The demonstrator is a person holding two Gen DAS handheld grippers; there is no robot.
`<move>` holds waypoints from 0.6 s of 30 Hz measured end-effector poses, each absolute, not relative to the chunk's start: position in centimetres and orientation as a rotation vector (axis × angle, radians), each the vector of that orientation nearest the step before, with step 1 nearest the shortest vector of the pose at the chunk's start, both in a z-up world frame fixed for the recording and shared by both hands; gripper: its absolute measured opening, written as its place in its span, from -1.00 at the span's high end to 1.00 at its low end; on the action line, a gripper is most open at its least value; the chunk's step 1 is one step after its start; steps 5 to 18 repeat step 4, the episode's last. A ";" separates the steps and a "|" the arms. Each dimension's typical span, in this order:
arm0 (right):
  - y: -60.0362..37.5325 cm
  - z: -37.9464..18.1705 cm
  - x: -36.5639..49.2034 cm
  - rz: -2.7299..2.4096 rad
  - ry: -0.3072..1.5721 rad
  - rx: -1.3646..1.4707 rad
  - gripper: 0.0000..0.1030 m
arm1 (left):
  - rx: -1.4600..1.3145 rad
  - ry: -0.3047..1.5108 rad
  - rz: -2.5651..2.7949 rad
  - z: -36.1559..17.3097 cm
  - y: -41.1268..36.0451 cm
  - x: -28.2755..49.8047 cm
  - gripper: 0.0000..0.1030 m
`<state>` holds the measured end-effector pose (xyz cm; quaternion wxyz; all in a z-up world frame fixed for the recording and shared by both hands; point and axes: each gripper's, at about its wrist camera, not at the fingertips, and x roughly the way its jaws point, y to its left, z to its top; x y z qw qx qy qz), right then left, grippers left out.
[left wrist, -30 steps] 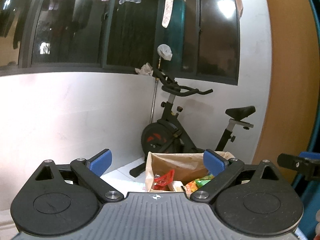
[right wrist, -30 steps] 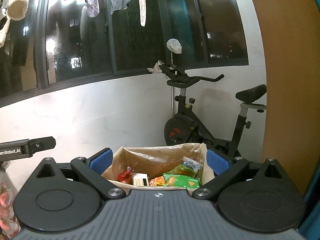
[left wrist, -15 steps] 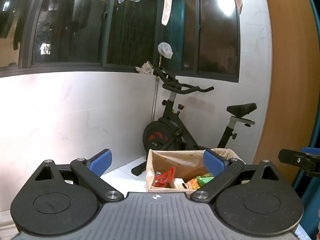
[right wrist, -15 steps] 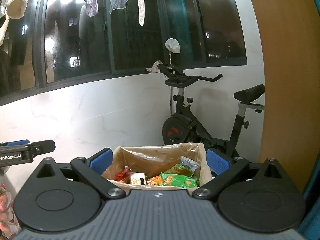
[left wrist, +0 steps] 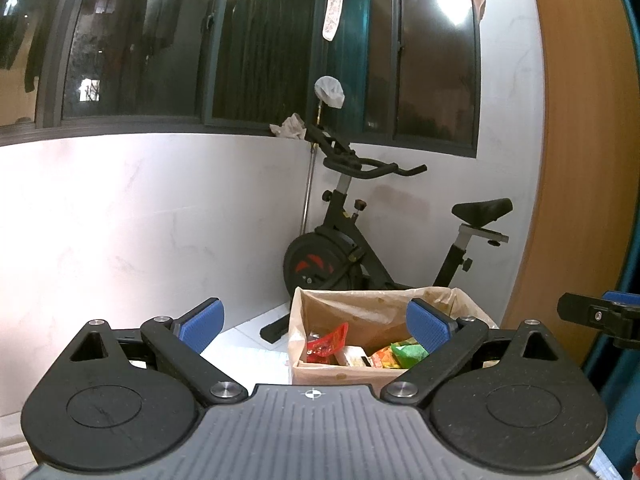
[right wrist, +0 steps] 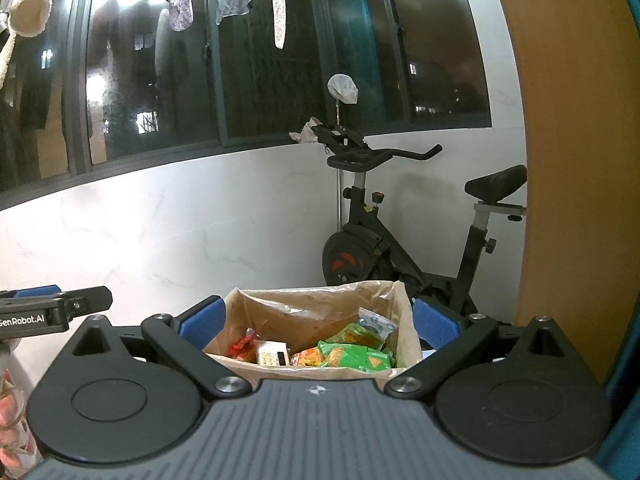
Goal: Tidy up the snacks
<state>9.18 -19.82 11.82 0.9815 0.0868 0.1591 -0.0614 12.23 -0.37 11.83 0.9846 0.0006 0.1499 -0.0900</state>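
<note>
A cardboard box (left wrist: 320,372) lined with a clear plastic bag stands ahead of both grippers and holds several snack packets: a red one (left wrist: 328,342), a white one (right wrist: 273,353) and green ones (right wrist: 352,354). My left gripper (left wrist: 314,322) is open and empty, with the box seen between its blue pads. In the right wrist view the box (right wrist: 248,364) fills the gap of my right gripper (right wrist: 318,320), which is open and empty too. Each gripper shows at the edge of the other's view.
A black exercise bike (left wrist: 360,240) stands behind the box against a white wall under dark windows. A wooden panel (right wrist: 560,160) rises on the right. Clothes hang overhead. Pink-wrapped items (right wrist: 12,420) lie at the far left of the right wrist view.
Both views have drifted slightly, so the box sits a little lower and nearer between the fingers. Both grippers stay open and empty.
</note>
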 end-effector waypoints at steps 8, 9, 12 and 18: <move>-19.7 11.8 9.3 -0.125 0.324 0.173 -0.98 | 0.002 0.301 -0.180 11.8 -0.3 12.3 -0.92; -19.7 11.8 9.3 -0.125 0.324 0.173 -0.98 | 0.002 0.301 -0.180 11.8 -0.3 12.3 -0.92; -19.7 11.8 9.3 -0.125 0.324 0.173 -0.98 | 0.002 0.301 -0.180 11.8 -0.3 12.3 -0.92; -19.7 11.8 9.3 -0.125 0.324 0.173 -0.98 | 0.002 0.301 -0.180 11.8 -0.3 12.3 -0.92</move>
